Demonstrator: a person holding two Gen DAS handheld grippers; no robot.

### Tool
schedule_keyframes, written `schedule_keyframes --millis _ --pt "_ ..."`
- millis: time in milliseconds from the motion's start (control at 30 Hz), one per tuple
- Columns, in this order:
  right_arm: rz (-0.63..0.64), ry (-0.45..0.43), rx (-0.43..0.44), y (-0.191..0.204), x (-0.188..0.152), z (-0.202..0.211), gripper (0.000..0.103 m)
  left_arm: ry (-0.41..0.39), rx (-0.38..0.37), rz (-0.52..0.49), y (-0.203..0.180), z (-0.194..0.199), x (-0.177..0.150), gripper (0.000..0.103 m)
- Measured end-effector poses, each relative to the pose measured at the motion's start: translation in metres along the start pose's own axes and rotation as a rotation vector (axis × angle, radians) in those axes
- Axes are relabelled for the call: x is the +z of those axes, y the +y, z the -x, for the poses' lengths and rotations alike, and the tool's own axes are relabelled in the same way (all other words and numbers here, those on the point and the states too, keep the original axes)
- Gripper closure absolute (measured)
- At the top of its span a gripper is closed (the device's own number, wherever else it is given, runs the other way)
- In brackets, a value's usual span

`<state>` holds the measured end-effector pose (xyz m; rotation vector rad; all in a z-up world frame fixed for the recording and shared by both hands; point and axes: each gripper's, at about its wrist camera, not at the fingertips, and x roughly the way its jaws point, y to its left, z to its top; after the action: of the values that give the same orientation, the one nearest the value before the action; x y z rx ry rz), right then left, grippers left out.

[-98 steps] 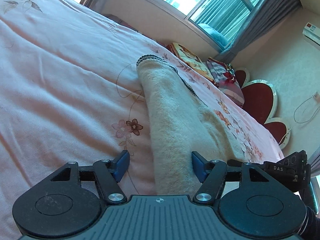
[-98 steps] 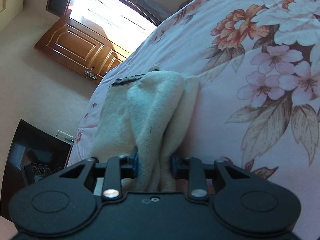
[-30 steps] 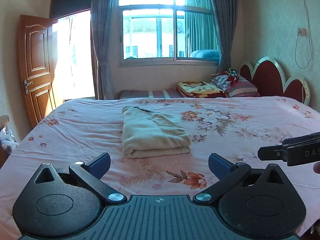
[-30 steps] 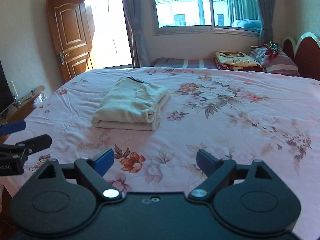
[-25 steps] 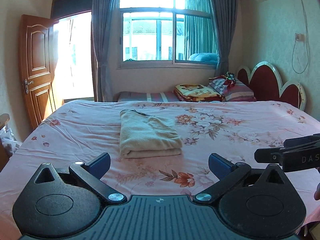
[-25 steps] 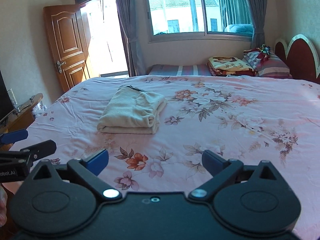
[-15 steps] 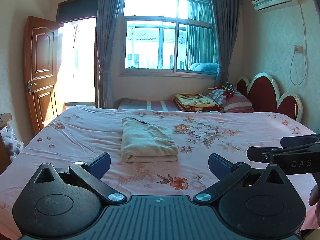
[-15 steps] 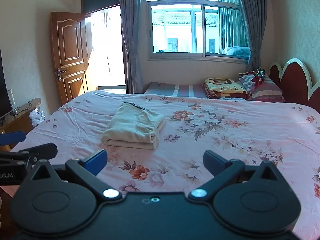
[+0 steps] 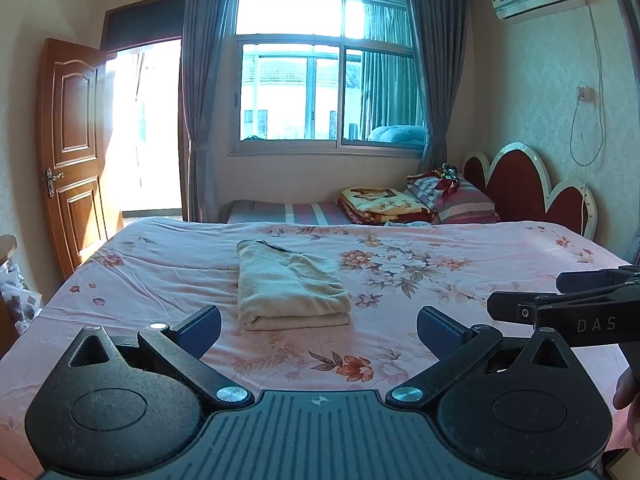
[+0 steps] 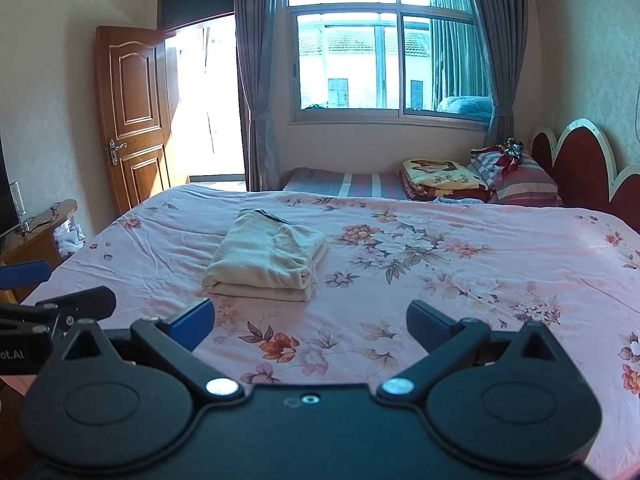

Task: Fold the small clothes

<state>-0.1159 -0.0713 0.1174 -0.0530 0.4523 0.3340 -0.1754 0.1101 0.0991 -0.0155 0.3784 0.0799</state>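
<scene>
A cream fleece garment lies folded into a neat rectangle on the pink floral bedspread, left of the bed's middle. It also shows in the right wrist view. My left gripper is open and empty, held back from the bed's near edge, well short of the garment. My right gripper is open and empty too, also pulled back at the near edge. The right gripper's side shows at the right of the left wrist view, and the left gripper's side at the left of the right wrist view.
Folded blankets and pillows are stacked at the far right by the red headboard. A wooden door stands open at the left. A wooden side table with clutter stands left of the bed. A window is behind.
Both grippers have let go of the garment and drawn back and up from the bed. The garment now lies folded and looks smaller and farther away.
</scene>
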Motion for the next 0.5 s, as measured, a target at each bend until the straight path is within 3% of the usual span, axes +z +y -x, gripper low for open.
schedule_keyframes --millis 500 --pt "-0.020 0.009 0.011 0.0003 -0.0002 -0.0056 0.001 -0.004 0.012 -0.006 0.0005 0.0003 0.0010 0.000"
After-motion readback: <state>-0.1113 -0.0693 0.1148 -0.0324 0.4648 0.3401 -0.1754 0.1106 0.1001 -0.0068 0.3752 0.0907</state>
